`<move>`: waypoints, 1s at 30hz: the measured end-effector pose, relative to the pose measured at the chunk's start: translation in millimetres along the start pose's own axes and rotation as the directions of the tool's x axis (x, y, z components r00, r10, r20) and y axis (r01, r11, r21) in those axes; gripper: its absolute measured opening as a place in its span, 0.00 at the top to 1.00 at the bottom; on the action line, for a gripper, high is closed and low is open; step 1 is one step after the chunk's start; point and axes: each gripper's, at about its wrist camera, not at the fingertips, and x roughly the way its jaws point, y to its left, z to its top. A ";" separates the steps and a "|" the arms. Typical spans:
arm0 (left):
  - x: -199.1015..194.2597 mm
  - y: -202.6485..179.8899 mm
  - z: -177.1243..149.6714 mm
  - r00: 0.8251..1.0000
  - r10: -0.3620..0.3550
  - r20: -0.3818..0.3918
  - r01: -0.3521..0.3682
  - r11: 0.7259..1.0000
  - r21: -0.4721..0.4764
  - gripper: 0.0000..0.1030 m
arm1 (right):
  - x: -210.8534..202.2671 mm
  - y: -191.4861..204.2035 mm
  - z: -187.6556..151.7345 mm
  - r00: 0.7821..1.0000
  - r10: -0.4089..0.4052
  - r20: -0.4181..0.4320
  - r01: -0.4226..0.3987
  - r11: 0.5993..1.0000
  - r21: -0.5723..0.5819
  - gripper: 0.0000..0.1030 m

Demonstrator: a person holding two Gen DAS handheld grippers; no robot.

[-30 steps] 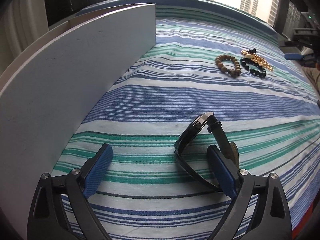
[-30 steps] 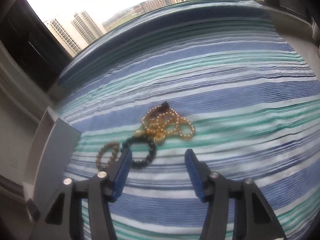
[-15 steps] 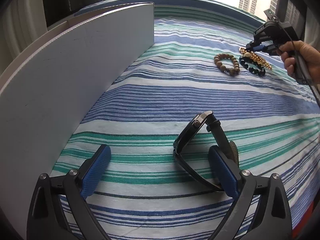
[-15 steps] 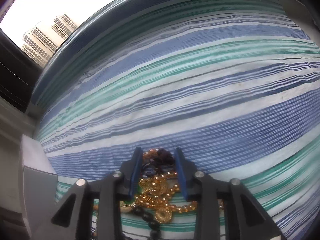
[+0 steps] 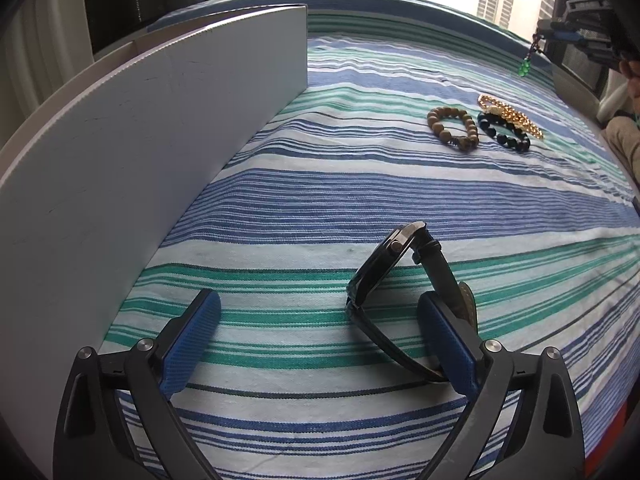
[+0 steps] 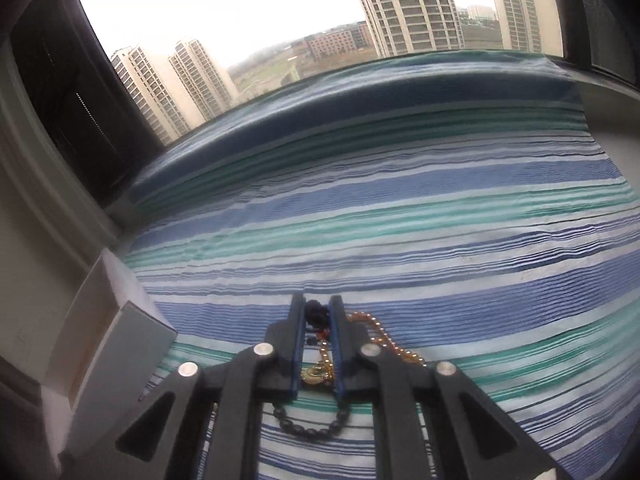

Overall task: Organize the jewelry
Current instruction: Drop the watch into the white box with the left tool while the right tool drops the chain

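Note:
My right gripper [image 6: 318, 303] is up off the bed, its jaws still closing, with the pads pinching the dark knotted cord [image 6: 315, 315] of a small pendant. In the left wrist view that gripper [image 5: 560, 34] hangs at the top right, and the pendant's green beads [image 5: 525, 67] dangle below it. On the striped bedspread lie a gold bead necklace [image 5: 510, 115], a black bead bracelet [image 5: 505, 133] and a wooden bead bracelet [image 5: 452, 126]. My left gripper [image 5: 318, 300] rests open low over the bedspread. A black watch [image 5: 394, 258] stands on edge just inside its right finger.
A tall white box [image 5: 160, 140] runs along the left side of the bed; its corner also shows in the right wrist view as the white box [image 6: 120, 344]. A window sits behind the bed's far edge. A person's hand and trouser leg [image 5: 624, 140] are at the right.
The right gripper came down onto the jewelry pile, shut on the dark knotted cord and lifted the pendant off the bed. The left gripper and the watch stayed put.

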 end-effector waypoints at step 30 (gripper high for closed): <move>-198.7 196.4 35.8 0.979 0.068 0.192 0.011 0.923 -0.385 0.97 | -47.5 308.3 -85.6 0.863 0.446 -0.238 -0.506 0.760 -0.408 0.88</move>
